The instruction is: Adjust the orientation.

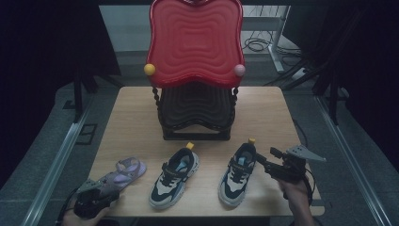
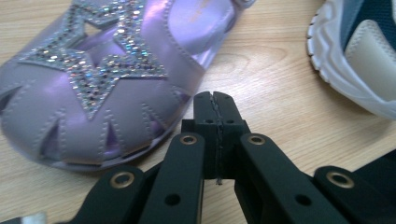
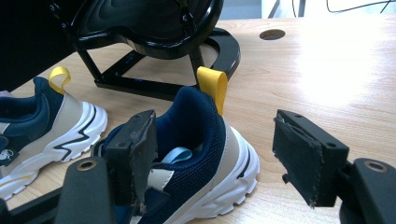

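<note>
A purple sandal (image 1: 127, 172) with a glittery star lies at the table's front left. My left gripper (image 1: 114, 195) is shut and holds nothing, its tips beside the sandal's (image 2: 93, 84) toe in the left gripper view (image 2: 215, 105). Two navy, beige and white sneakers stand side by side, one in the middle (image 1: 174, 176) and one to the right (image 1: 237, 174). My right gripper (image 1: 266, 157) is open at the right sneaker's heel. In the right gripper view (image 3: 219, 156) that heel (image 3: 196, 126), with its yellow pull loop, sits between the jaws, close to the left pad (image 3: 135, 154).
A two-tier rack stands at the back middle of the wooden table (image 1: 268, 113), with a red wavy tray (image 1: 195, 42) above a black one (image 1: 196, 110). Its black base (image 3: 154, 84) sits just behind the sneakers. Metal rails run along both sides of the table.
</note>
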A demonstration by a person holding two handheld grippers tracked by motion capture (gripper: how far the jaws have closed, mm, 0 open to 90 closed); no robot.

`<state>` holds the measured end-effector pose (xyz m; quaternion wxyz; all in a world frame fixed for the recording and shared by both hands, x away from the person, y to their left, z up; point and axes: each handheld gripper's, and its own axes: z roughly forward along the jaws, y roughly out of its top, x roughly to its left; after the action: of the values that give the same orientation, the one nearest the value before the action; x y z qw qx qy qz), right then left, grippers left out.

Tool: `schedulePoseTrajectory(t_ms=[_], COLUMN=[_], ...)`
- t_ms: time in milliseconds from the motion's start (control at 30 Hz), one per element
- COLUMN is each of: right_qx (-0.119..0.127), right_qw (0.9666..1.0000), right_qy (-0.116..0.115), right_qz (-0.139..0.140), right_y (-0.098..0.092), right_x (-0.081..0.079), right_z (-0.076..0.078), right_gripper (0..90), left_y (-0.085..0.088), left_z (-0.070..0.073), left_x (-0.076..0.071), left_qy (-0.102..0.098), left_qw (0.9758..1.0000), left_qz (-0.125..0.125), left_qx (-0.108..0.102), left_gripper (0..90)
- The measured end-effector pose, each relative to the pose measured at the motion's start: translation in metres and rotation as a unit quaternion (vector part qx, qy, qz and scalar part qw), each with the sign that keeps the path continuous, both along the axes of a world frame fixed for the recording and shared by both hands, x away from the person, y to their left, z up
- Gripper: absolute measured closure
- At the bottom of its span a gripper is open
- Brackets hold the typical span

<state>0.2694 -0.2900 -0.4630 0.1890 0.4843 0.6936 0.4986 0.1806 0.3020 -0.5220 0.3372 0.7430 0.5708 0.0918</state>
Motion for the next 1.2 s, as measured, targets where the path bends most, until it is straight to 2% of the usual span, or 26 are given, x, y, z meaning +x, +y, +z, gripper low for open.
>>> schedulePoseTrajectory(t_ms=[67,267,400,533,1200], right_qx=[-0.002,-0.005,-0.006,-0.016,-0.024], right_qw=[1.0,1.0,1.0,0.9999,0.9997], right_qy=[0.0,0.001,0.0,-0.001,-0.002], right_qz=[0.001,-0.002,-0.006,-0.004,-0.008], right_y=[0.0,0.0,0.0,0.001,0.001], right_x=[0.0,0.0,0.0,-0.001,-0.001], right_z=[-0.001,-0.001,-0.001,0.0,0.0], right_gripper=[31.3,31.2,31.3,31.1,31.0], left_y=[0.001,0.004,0.006,0.009,0.015], left_z=[0.0,-0.002,-0.001,-0.001,0.0], left_x=[0.0,0.001,0.001,0.001,0.004], left_qy=[0.001,0.001,0.001,0.0,0.006], left_qw=[1.0,1.0,0.9999,0.9998,0.9998], left_qz=[0.004,0.007,0.012,0.018,0.019], left_qx=[0.004,-0.001,0.007,0.009,0.007], left_gripper=[90.0,90.0,90.0,90.0,90.0])
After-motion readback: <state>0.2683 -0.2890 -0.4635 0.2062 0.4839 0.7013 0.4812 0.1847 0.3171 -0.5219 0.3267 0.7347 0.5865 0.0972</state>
